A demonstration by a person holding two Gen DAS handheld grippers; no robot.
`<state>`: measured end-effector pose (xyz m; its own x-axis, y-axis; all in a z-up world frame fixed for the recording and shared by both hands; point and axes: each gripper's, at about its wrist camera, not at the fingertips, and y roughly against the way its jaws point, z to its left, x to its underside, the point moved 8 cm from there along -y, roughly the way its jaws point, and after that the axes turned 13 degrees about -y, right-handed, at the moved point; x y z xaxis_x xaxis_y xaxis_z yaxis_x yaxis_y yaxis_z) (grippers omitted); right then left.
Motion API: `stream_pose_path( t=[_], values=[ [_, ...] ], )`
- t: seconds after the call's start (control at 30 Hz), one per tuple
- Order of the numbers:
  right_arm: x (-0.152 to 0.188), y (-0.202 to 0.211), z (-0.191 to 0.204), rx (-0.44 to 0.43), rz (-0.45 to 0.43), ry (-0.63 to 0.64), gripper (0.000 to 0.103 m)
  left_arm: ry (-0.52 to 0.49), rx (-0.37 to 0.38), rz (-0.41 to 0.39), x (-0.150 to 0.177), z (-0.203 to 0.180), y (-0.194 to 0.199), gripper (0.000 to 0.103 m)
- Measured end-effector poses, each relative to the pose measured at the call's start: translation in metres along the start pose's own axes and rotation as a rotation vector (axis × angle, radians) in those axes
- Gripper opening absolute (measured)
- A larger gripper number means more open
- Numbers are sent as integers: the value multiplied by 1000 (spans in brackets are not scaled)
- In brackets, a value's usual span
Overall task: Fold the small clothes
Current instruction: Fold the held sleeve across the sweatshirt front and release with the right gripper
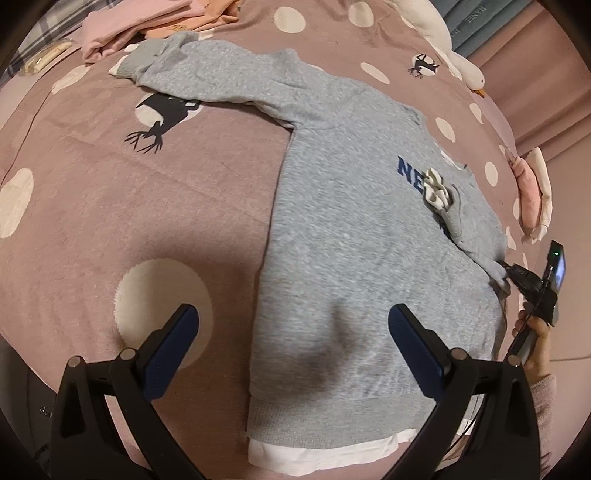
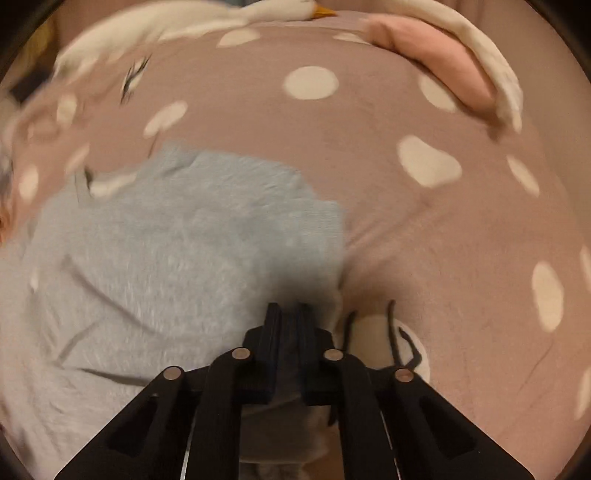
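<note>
A grey sweatshirt with blue letters lies flat on the pink dotted bedspread. Its left sleeve stretches out toward the far left. The other sleeve is folded across the chest, its white cuff lying on the letters. My left gripper hangs open above the lower part of the body, near the white hem. My right gripper is at the garment's right edge, pinching a fold of grey cloth. In the right wrist view the right gripper has its fingers together over the sweatshirt, which is blurred.
A heap of pink clothes lies at the far left. A white goose plush runs along the far edge. A folded pink and white garment sits to the right. A person's hand holds the right gripper.
</note>
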<state>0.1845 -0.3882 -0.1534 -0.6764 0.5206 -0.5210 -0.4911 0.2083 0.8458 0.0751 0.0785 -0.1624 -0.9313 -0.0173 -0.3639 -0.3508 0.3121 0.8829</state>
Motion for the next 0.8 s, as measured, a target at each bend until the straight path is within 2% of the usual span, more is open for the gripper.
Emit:
stream_pose_path(
  t=[0.1,0.13,0.2,0.23,0.27,0.3,0.37,0.47,0.6,0.7,0.8],
  values=[
    [-12,6,-16,162,-63,-19,0,-1,4,-5,-1,-1,1,103],
    [-12,7,-18,128,-49,-46,0,-3,2,-8,-1,0,2,103],
    [-8,11,-14,-33,-5,-101,0,-4,-11,-7,-1,2,1,103],
    [-7,13,-11,-79,9,-111,0,2,-13,-2,-2,4,-1,103],
    [-8,13,-10,-103,16,-117,13,7,-12,-1,-3,4,-2,103],
    [-9,13,-11,-102,15,-128,30,11,-11,-1,-5,3,-3,103],
    [-9,11,-13,-106,8,-157,47,10,-4,-15,-10,0,-3,103],
    [-9,9,-12,-214,44,-221,47,-36,14,-45,-24,-16,-1,103],
    [-20,15,-12,-323,31,-274,47,-171,114,-98,-61,-68,-4,103],
    [-21,25,-7,-360,3,-286,47,-296,232,-118,-87,-130,-19,103],
    [-19,16,7,-353,26,-235,47,-400,266,-113,-103,-179,-42,102]
  ],
)
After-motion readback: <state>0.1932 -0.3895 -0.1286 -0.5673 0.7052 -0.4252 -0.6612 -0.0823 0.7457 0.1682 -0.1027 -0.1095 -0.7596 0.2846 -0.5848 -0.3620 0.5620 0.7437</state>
